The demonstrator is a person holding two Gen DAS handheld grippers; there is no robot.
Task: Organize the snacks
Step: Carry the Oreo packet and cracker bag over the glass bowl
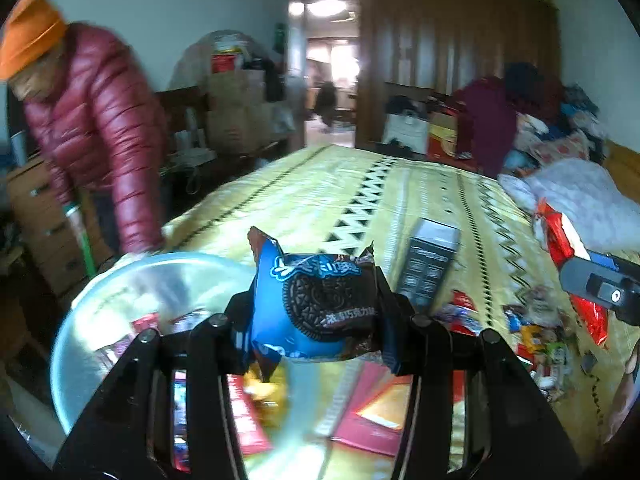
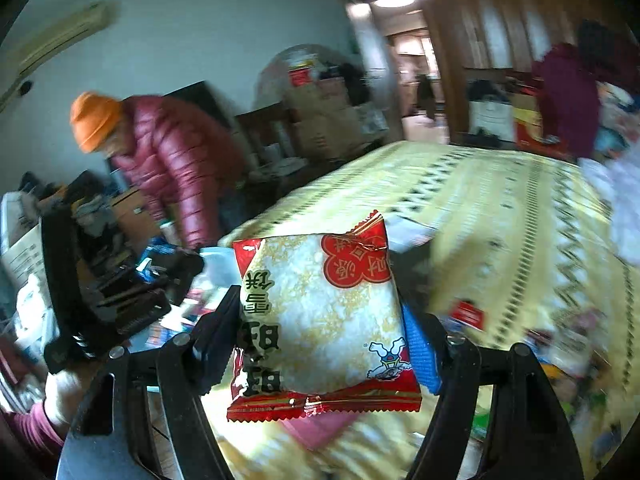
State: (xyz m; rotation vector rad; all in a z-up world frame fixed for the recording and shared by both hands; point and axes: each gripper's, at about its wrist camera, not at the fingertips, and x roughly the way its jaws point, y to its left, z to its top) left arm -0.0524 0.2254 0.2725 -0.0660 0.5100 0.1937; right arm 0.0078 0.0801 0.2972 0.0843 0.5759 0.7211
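Left gripper (image 1: 318,314): clamped narrow on a blue cookie packet (image 1: 316,300), black sandwich cookie printed on its front; packet stands upright between the black fingers (image 1: 240,320), above the near edge of the bed.
Right gripper (image 2: 320,320): set wider, gripping a white-and-red rice cracker packet (image 2: 324,316); packet held upside down, red sealed edge at the bottom.
Bowl (image 1: 120,280): clear plastic, lower left of the left gripper, several wrappers inside; blurred.
Bed (image 1: 320,192): yellow cover with dark zigzag stripes.
Loose snacks (image 1: 540,332): small wrappers scattered on the cover, right of the left gripper.
Dark box (image 1: 430,264): lying on the cover just beyond the cookie packet.
Bystander (image 1: 92,128): person in a red puffer jacket and orange hat, bent over at the bed's left side.
Background: wooden wardrobe (image 1: 452,40), stacked cardboard boxes (image 1: 236,104), open doorway.
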